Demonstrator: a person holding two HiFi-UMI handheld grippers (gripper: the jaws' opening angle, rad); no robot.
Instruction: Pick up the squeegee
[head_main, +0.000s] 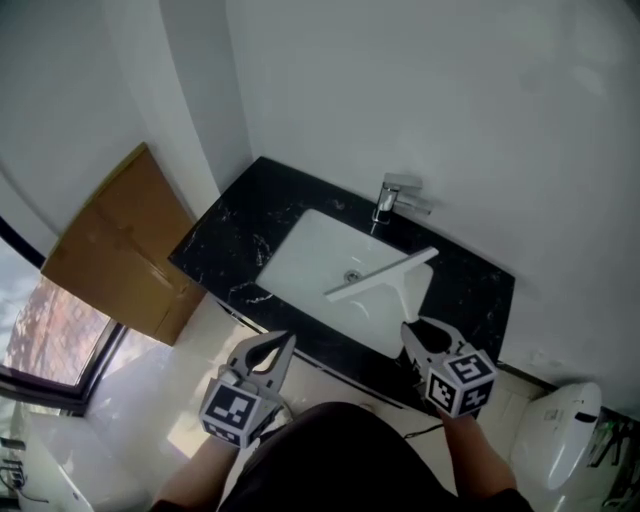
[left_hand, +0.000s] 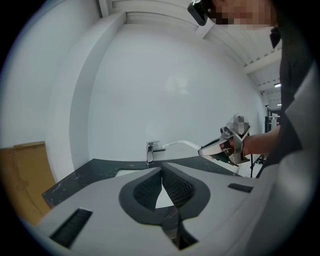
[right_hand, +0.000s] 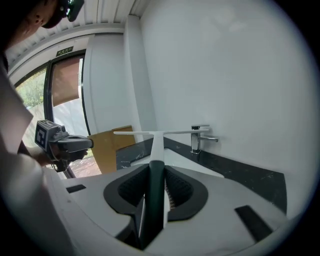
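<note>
The squeegee (head_main: 385, 275) is white with a long thin blade and a dark grip. It hangs in the air over the white sink (head_main: 310, 250), blade end away from me. My right gripper (head_main: 418, 328) is shut on its handle. In the right gripper view the dark grip (right_hand: 156, 190) runs between the pads and the blade (right_hand: 150, 133) stretches crosswise ahead. My left gripper (head_main: 272, 345) is lower left, in front of the counter, shut with nothing in it; its pads (left_hand: 150, 187) meet at the tip. It also looks across at the right gripper (left_hand: 225, 147).
A black marble counter (head_main: 230, 240) surrounds the sink, with a chrome faucet (head_main: 390, 198) at the back by the white wall. A brown cardboard panel (head_main: 130, 250) leans at the left beside a window (head_main: 50, 330). A white toilet (head_main: 560, 435) stands at the lower right.
</note>
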